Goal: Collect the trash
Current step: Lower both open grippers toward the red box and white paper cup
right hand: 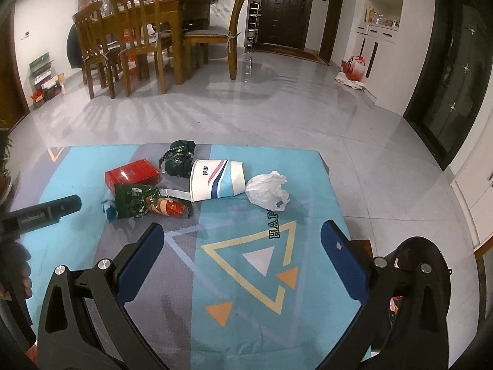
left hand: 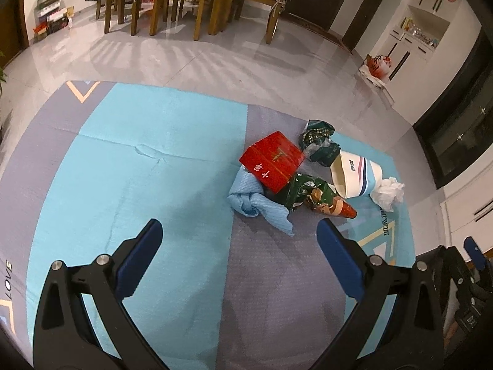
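Spread wide and gripping nothing, the left gripper, blue pads low in the frame above bare mat; likewise parted and empty, the right gripper, hanging over the yellow triangle print; in the left wrist view, all trash bunched right of centre, just above and between the fingertips but apart from them: red box tilted atop a crumpled light-blue cloth, green snack wrapper touching both, its orange end pointing to the lower right, nearest the right-hand fingertip; tipped on its side just beyond, white paper cup with blue and pink stripes, mouth toward the lens; crumpled white tissue against its base, dark green crumpled bag behind the box; in the right wrist view, the same heap across mid-frame, above the fingertips and well clear of them: red box left, green snack wrapper just above the left-hand fingertip, white paper cup centre, crumpled white tissue right, dark green crumpled bag furthest back; at the left edge, a black part of the other handle; upper left, wooden dining chairs around a table on grey tile; upper right, a red-and-white bag by the white cabinet.
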